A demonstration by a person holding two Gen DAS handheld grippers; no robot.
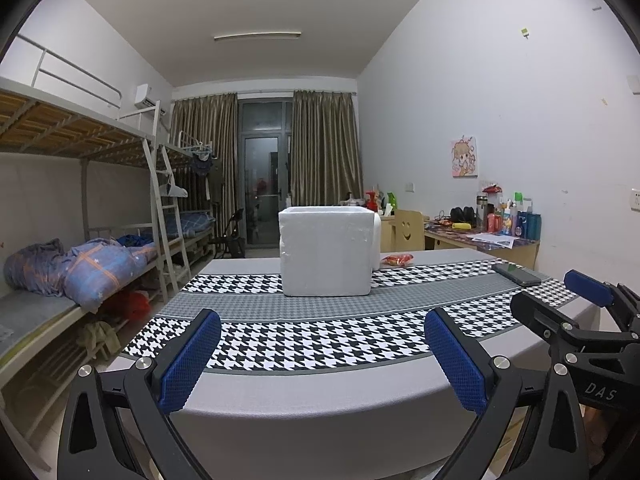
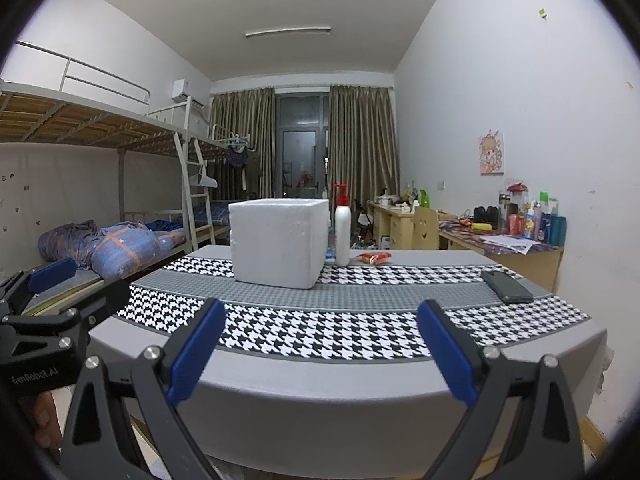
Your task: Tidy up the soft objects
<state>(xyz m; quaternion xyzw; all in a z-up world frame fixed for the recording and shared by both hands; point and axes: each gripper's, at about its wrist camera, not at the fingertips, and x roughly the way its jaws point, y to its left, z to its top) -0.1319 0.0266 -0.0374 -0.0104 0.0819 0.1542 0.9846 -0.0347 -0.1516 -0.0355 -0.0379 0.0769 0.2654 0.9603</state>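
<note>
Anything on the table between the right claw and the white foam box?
Nothing: in the right wrist view, only bare houndstooth tablecloth lies between the open right claw and the foam box. The phone sits off to the right.

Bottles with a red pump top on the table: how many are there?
1: a white plastic bottle with red pump, standing just right of the white foam box; more may hide behind it.
</note>
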